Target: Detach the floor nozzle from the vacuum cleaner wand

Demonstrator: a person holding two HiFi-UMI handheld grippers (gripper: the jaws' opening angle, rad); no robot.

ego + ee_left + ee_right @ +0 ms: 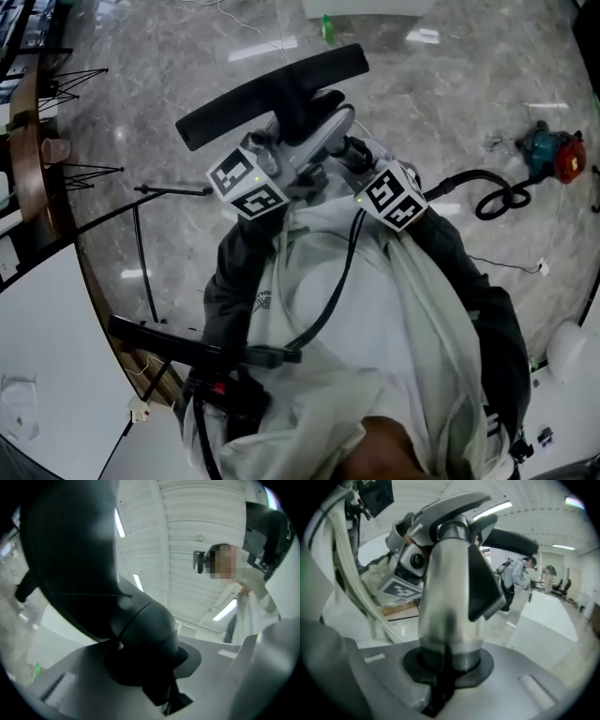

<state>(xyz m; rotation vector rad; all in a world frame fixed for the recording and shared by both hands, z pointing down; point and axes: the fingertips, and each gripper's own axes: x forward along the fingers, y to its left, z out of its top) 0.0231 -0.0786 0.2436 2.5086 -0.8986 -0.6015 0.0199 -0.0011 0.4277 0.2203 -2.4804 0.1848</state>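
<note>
The floor nozzle (272, 94) was not yet off the wand (447, 620).
Left gripper (143, 667) clamped its black neck, right gripper (447, 667) the silver tube; the joint looked unparted.

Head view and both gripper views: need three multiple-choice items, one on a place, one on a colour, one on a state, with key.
1. Where in the head view is the canister vacuum?
A. on the floor, upper right
B. on a table, lower left
C. between the grippers

2. What colour is the wand between the right gripper's jaws?
A. red
B. silver
C. yellow

3. What state is the left gripper in?
A. open, empty
B. out of view
C. shut on the nozzle neck

Key: 1 A, it sits on the floor; 2 B, bare metal shows; 3 C, the black neck is clamped between the jaws.
</note>
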